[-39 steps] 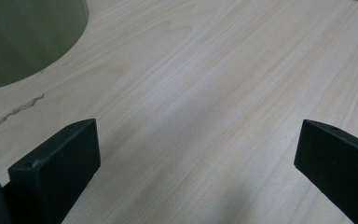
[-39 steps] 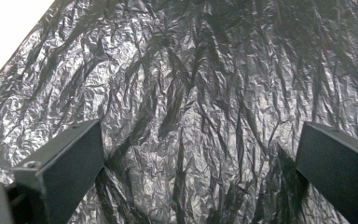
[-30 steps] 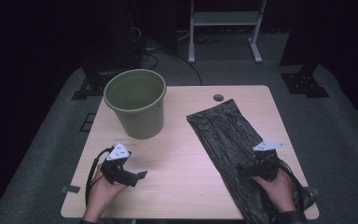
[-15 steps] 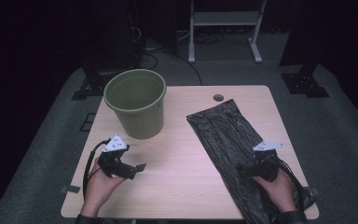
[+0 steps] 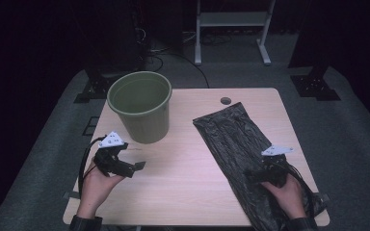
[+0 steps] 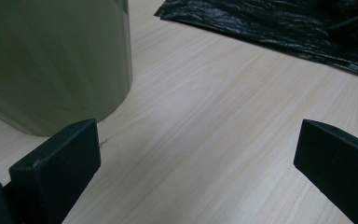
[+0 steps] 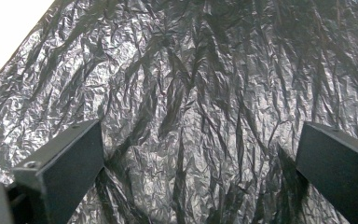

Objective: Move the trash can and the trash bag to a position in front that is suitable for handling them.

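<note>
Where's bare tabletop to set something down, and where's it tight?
Biggest free patch: the middle of the table, bordered by the green bucket, the black bag and the left gripper. A smaller strip lies at the far edge, right of the bucket. Crowded: the right side, covered by the bag, with the right gripper over it.

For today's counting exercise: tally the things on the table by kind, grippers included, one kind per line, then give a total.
Green bucket: 1
Black plastic bag, lying flat: 1
Hand-held grippers: 2, the left gripper and the right gripper, both with jaws open
Total: 4
</note>
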The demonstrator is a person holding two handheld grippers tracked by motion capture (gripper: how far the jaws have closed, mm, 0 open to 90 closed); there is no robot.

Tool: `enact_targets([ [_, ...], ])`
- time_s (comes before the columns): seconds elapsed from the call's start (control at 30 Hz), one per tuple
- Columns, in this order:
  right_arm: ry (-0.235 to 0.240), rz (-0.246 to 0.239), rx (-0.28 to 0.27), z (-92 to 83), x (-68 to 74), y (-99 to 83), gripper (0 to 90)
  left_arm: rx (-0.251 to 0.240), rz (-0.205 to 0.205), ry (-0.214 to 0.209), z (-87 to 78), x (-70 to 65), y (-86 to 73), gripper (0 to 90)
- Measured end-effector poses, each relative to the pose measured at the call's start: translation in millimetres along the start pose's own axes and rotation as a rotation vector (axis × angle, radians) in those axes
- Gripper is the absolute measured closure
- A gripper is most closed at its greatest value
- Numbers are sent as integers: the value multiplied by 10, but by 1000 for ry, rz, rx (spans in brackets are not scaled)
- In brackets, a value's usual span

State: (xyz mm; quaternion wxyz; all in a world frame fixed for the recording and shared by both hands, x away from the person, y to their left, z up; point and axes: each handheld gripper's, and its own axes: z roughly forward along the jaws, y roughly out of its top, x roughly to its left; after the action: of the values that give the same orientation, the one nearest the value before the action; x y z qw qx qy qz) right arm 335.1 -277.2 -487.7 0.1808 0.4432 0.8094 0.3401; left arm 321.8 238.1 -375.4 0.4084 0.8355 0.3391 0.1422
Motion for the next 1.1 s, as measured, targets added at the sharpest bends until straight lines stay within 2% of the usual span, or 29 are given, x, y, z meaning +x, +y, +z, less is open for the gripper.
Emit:
enact_targets([
  [0.07,0,0,0,0,0,0,3,-7,-5,-9,-29,11,37,0],
  [0.3,0,0,0,0,0,0,3,-13,1,11,-142,38,176,0],
  [0.6,0,0,0,0,0,0,3,-21,9,10,-281,104,381,0],
  [0.9,0,0,0,0,0,0,3,-42,-1,46,-421,225,589,0],
  [1.1,0,0,0,0,0,0,3,-48,-2,58,-453,315,728,0],
])
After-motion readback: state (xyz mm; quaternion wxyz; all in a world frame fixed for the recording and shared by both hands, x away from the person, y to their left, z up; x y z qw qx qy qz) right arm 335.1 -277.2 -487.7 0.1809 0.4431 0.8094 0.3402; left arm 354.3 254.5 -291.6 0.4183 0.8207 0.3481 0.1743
